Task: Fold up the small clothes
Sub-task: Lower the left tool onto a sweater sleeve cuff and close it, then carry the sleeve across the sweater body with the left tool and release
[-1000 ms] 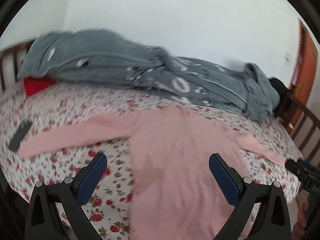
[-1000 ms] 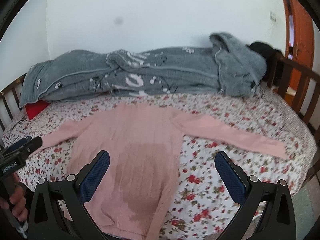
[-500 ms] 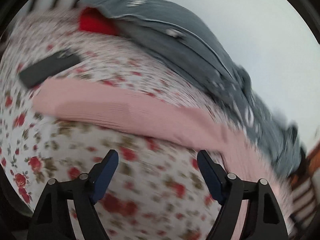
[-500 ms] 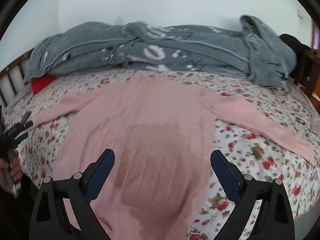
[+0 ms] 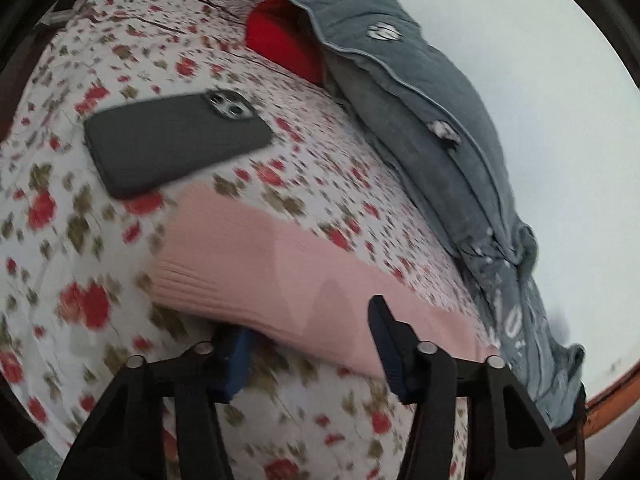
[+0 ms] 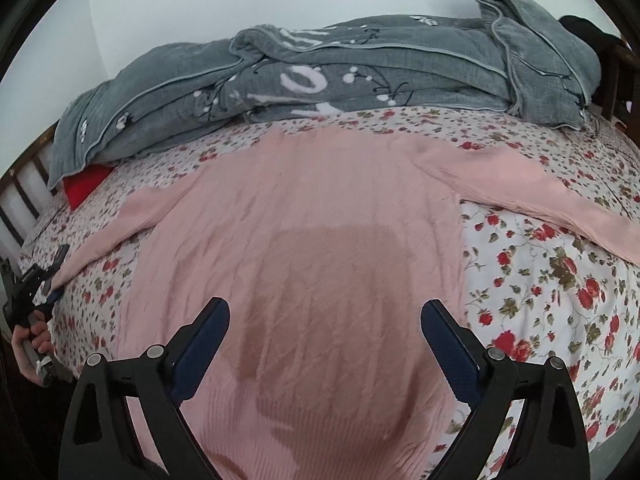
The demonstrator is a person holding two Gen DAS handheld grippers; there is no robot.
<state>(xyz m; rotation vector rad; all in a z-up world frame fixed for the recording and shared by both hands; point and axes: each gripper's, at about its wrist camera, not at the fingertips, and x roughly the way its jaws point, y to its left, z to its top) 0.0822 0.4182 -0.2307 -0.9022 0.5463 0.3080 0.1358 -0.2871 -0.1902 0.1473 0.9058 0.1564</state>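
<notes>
So your left gripper (image 5: 310,342) is closing around the cuff end of the pink ribbed-knit sweater (image 6: 320,264) spread flat on the floral bedsheet (image 6: 540,288), likely to fold that sleeve inward, while your right gripper (image 6: 324,340) hovers wide open, empty, above its body

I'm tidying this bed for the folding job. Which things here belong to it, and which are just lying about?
Belongs to the job:
- pink sweater, spread flat
- its sleeve, between the closing fingers of the left gripper
- right gripper, open over the sweater body

Just lying about:
- phone
- grey blanket
- red cloth
- floral sheet
</notes>
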